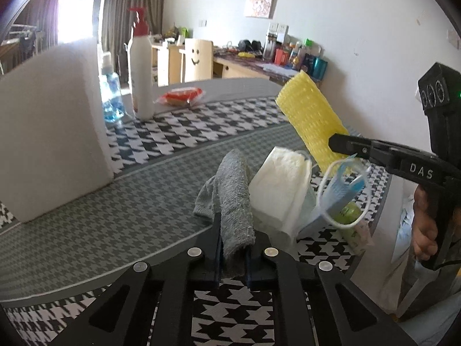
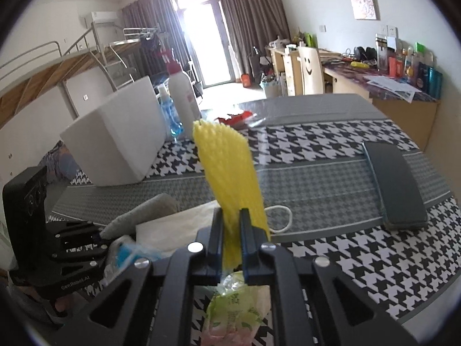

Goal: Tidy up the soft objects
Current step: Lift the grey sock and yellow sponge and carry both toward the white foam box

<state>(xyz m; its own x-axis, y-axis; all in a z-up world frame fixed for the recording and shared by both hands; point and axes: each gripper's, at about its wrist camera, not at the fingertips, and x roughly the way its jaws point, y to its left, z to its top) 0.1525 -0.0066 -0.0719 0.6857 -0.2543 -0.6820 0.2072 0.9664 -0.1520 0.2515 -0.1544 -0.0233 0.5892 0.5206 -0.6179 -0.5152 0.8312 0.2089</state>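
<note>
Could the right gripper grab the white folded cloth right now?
Probably not as things stand: the right gripper is shut on the yellow foam net, so its jaws are occupied. The white folded cloth lies unobstructed just beside it.

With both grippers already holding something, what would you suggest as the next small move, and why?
Probably carry the yellow foam net, pinched upright in the right gripper, toward the white box at the table's far left. The left gripper is shut on the grey cloth, which lies beside the white mask in the pile, so moving one arm first seems safer.
</note>
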